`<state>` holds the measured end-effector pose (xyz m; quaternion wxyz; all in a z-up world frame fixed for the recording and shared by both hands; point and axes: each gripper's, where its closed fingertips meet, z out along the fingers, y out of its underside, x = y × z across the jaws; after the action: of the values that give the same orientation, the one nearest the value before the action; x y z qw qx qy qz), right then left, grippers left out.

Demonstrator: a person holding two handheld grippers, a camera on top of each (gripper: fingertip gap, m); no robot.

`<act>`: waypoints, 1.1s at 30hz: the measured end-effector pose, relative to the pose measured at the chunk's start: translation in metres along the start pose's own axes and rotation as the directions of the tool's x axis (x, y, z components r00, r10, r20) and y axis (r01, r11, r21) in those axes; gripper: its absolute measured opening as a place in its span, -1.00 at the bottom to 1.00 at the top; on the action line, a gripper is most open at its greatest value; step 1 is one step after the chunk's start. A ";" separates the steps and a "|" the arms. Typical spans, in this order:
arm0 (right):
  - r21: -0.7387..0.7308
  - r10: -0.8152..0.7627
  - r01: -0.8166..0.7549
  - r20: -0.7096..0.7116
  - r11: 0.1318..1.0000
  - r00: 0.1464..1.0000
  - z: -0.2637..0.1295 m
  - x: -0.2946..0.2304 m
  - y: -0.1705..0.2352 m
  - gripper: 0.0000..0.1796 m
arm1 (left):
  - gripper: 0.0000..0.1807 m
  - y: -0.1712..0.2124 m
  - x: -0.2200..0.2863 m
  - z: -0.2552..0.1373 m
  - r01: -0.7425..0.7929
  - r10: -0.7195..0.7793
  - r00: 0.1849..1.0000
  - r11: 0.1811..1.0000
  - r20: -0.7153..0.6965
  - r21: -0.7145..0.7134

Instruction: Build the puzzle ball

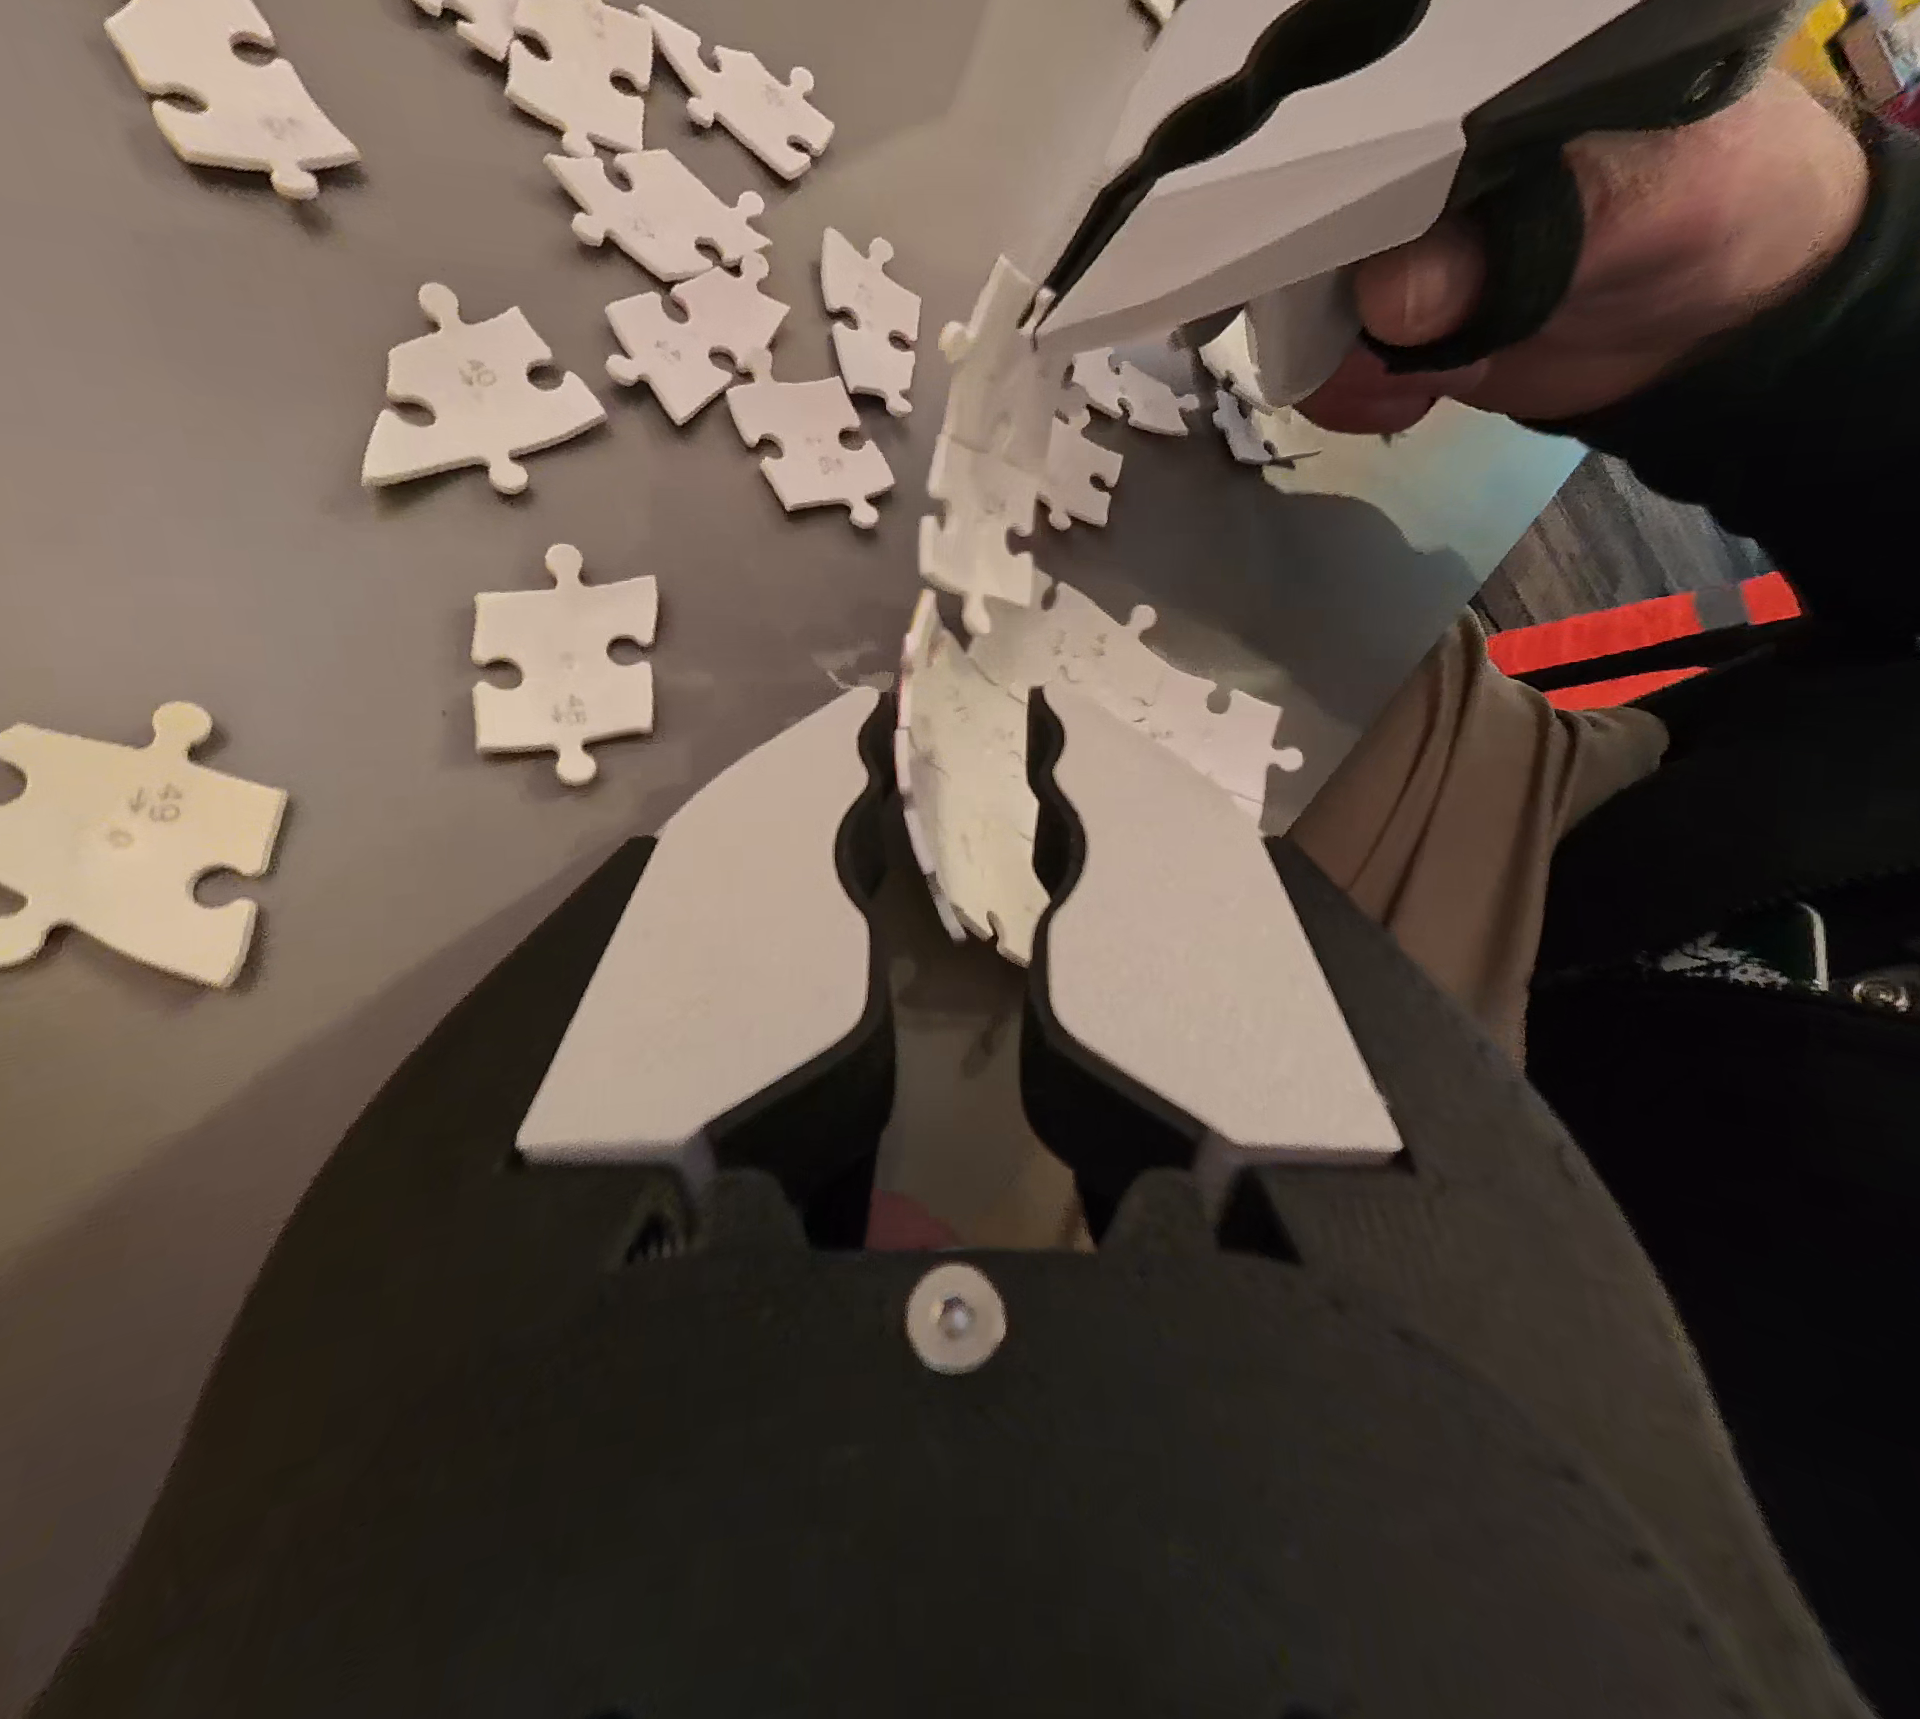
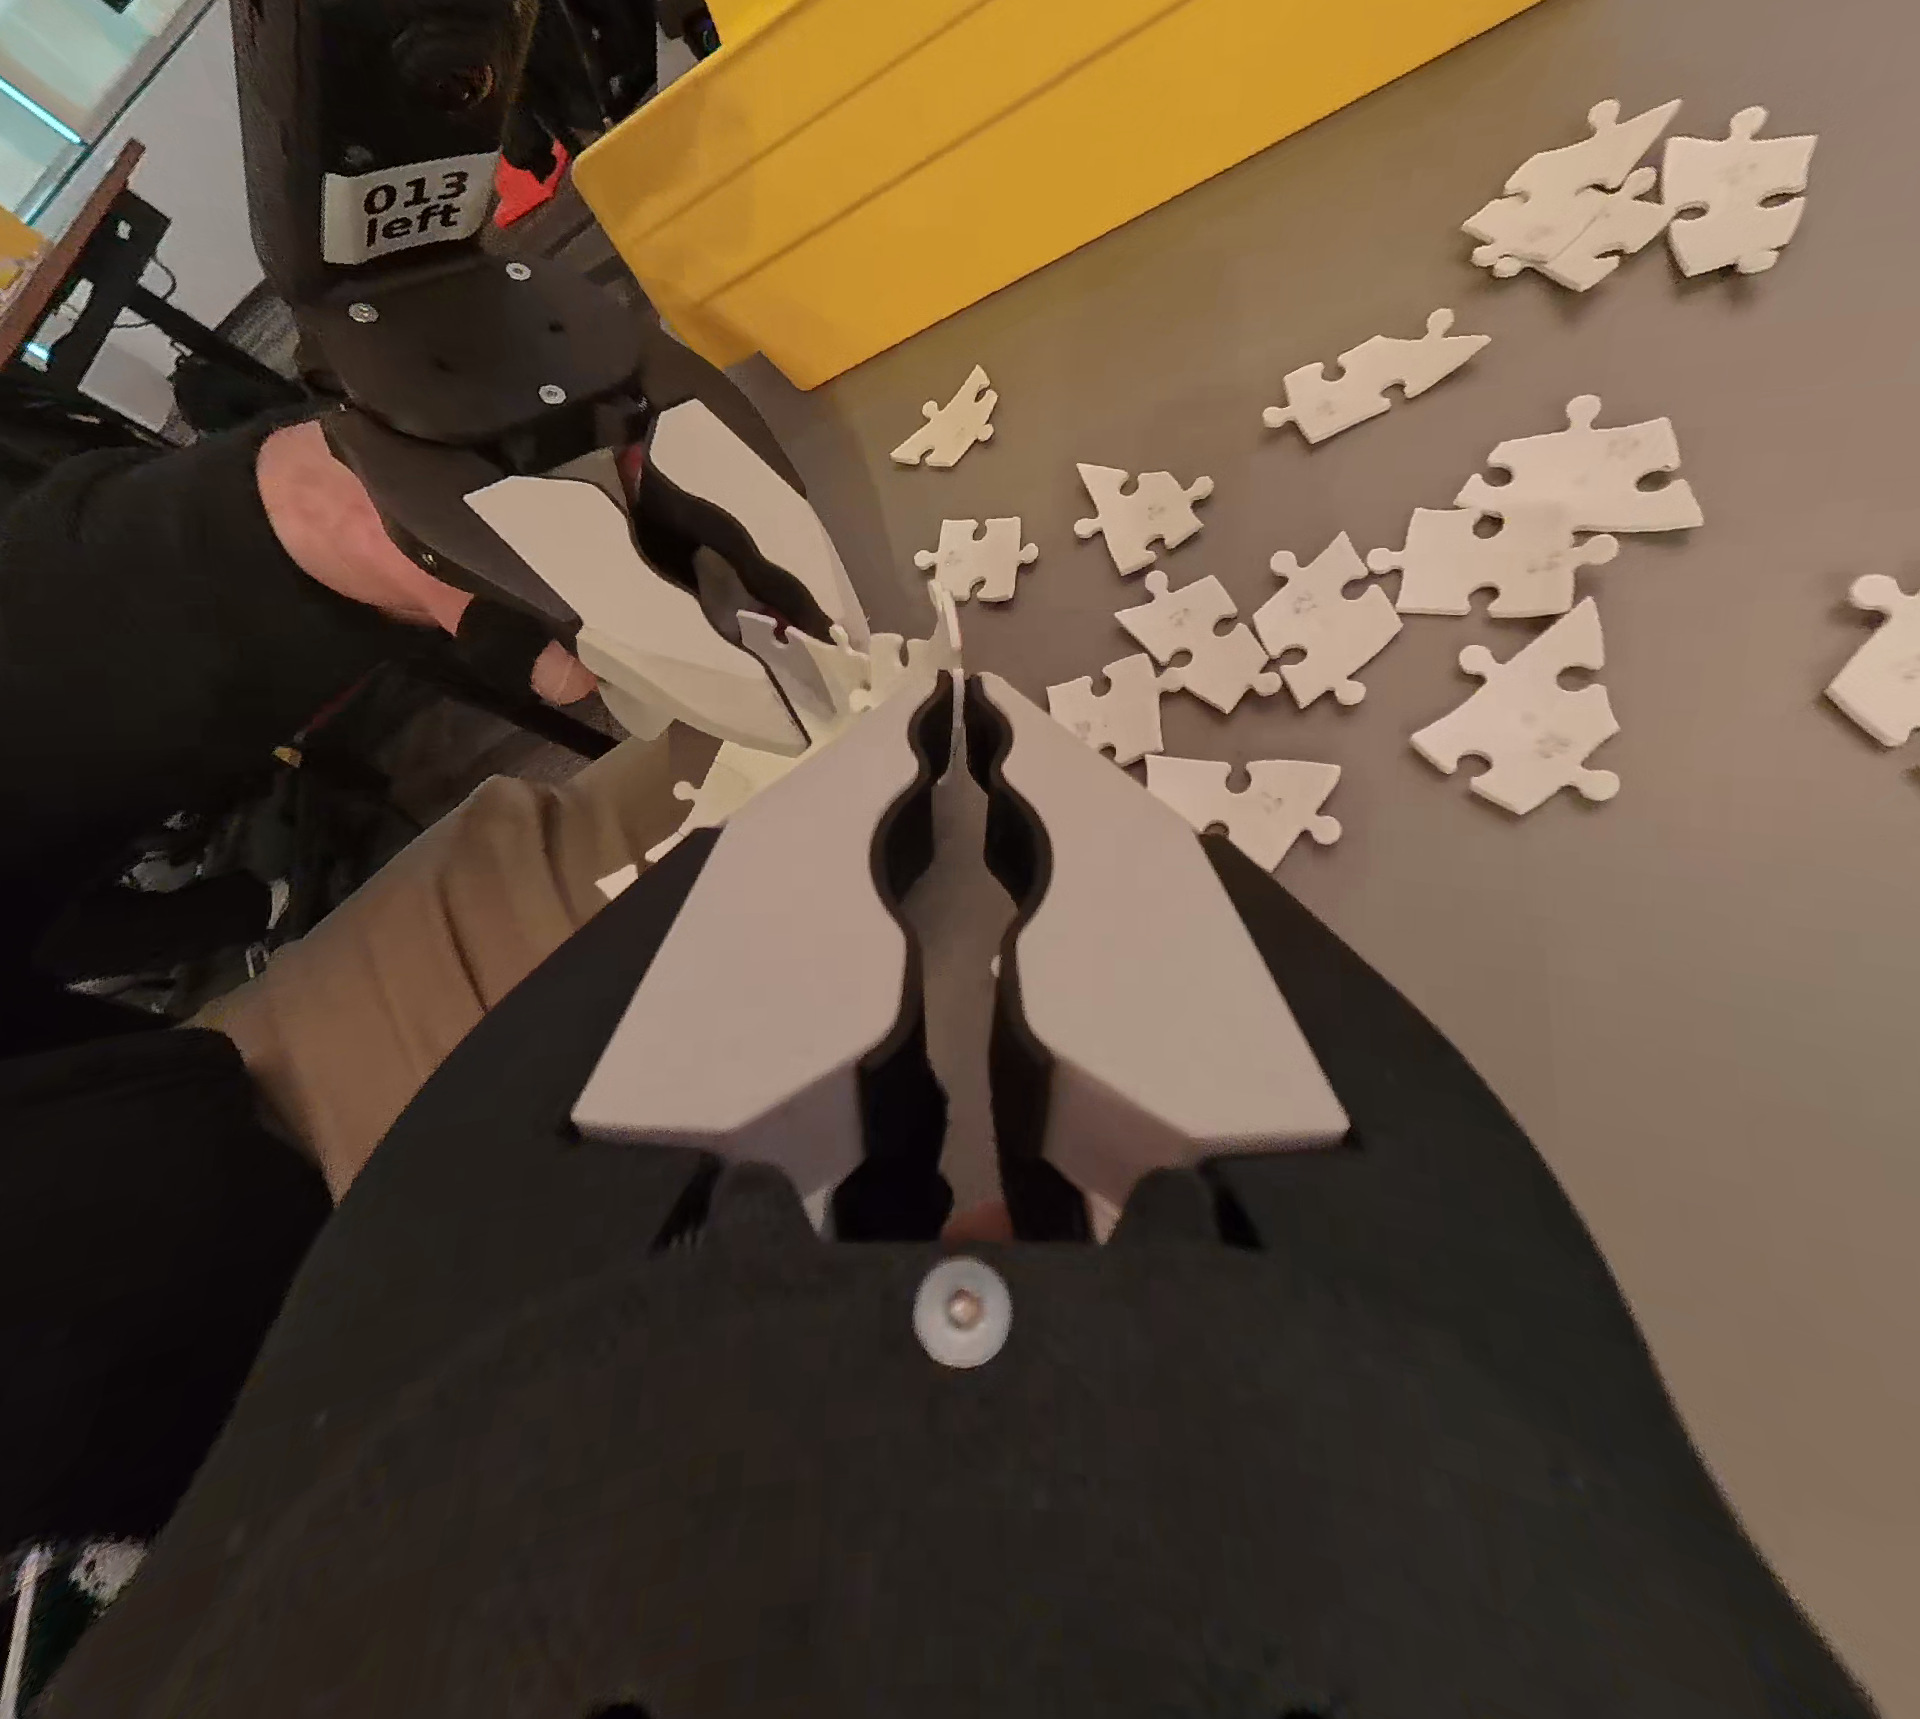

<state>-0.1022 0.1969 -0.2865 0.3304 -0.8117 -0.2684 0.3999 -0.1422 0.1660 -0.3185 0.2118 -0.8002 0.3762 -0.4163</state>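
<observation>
My left gripper is shut on a curved, joined section of white puzzle pieces, held edge-on above the table's near edge. My right gripper comes in from the upper right, shut on the top end of a curved strip of joined white pieces. The strip's lower end meets the left section; I cannot tell whether they are locked together. In the right wrist view my right gripper pinches a thin white piece, and the left gripper is just left of it.
Several loose white puzzle pieces lie face-down on the grey table, also in the right wrist view. A yellow bin stands behind them. The table edge and a person's tan trouser leg are close below the grippers. My hands' fingertips stand some 6 cm from each other.
</observation>
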 end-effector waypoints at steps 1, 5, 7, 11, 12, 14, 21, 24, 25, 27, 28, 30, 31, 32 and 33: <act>0.007 0.004 -0.004 -0.009 1.000 1.000 0.000 0.001 0.000 -1.00 | -0.75 -0.001 0.000 0.002 -0.003 0.003 1.000 1.000 -0.007 -0.005; 0.022 0.020 -0.019 -0.035 1.000 0.999 -0.001 0.001 0.005 -1.00 | -0.90 0.003 -0.002 0.006 0.003 -0.003 1.000 1.000 -0.004 -0.030; 0.031 0.024 -0.022 -0.047 0.999 0.999 -0.001 0.001 0.007 -1.00 | -0.93 0.006 -0.004 0.006 0.018 -0.018 1.000 0.999 0.006 -0.037; 0.047 0.020 -0.017 -0.073 0.999 0.997 0.000 0.001 0.009 -1.00 | -0.87 0.006 -0.004 0.002 0.051 -0.051 0.999 0.998 0.007 -0.022; 0.047 0.021 -0.017 -0.075 0.999 0.997 0.000 0.001 0.010 -1.00 | -0.84 0.005 -0.004 0.001 0.049 -0.049 0.999 0.999 0.003 -0.019; 0.050 0.016 -0.011 -0.088 0.999 0.996 0.001 0.002 0.011 -1.00 | -0.80 0.001 -0.003 -0.002 0.043 -0.043 0.999 0.999 -0.004 -0.005; 0.066 0.014 -0.009 -0.076 0.998 0.997 0.006 -0.001 0.012 -1.00 | -0.73 0.005 0.001 0.006 -0.017 0.014 0.999 0.996 -0.033 -0.086; 0.074 0.000 0.006 -0.071 0.997 0.998 0.007 -0.003 0.010 -1.00 | -0.77 0.009 0.000 0.008 -0.020 0.016 0.999 0.993 -0.031 -0.119; 0.073 -0.007 0.012 -0.075 0.997 0.997 0.008 -0.002 0.011 -1.00 | -0.79 0.010 -0.001 0.009 -0.015 0.011 0.999 0.993 -0.032 -0.118; 0.066 -0.013 0.018 -0.071 0.998 0.997 0.010 -0.004 0.013 -1.00 | -0.83 0.012 -0.003 0.009 -0.004 0.000 1.000 0.993 -0.030 -0.120; 0.067 -0.016 0.020 -0.066 0.998 0.998 0.010 -0.005 0.013 -1.00 | -0.84 0.012 -0.004 0.008 0.001 -0.004 1.000 0.993 -0.027 -0.120; 0.073 -0.023 0.028 -0.061 0.997 0.998 0.011 -0.006 0.011 -1.00 | -0.87 0.013 -0.004 0.008 0.002 -0.005 1.000 0.993 -0.025 -0.121; 0.074 -0.026 0.030 -0.056 0.997 0.998 0.011 -0.007 0.011 -1.00 | -0.87 0.013 -0.004 0.008 0.003 -0.006 1.000 0.993 -0.025 -0.122; 0.076 -0.031 0.035 -0.053 0.997 0.998 0.011 -0.008 0.010 -1.00 | -0.86 0.013 -0.004 0.008 0.006 -0.009 1.000 0.993 -0.027 -0.122; 0.077 -0.037 0.041 -0.048 0.996 0.998 0.011 -0.009 0.009 -1.00 | -0.84 0.013 -0.004 0.007 0.009 -0.012 1.000 0.993 -0.029 -0.118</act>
<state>-0.1145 0.1882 -0.2940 0.3758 -0.8018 -0.2606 0.3846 -0.1435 0.1618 -0.3330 0.1565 -0.8070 0.3989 -0.4064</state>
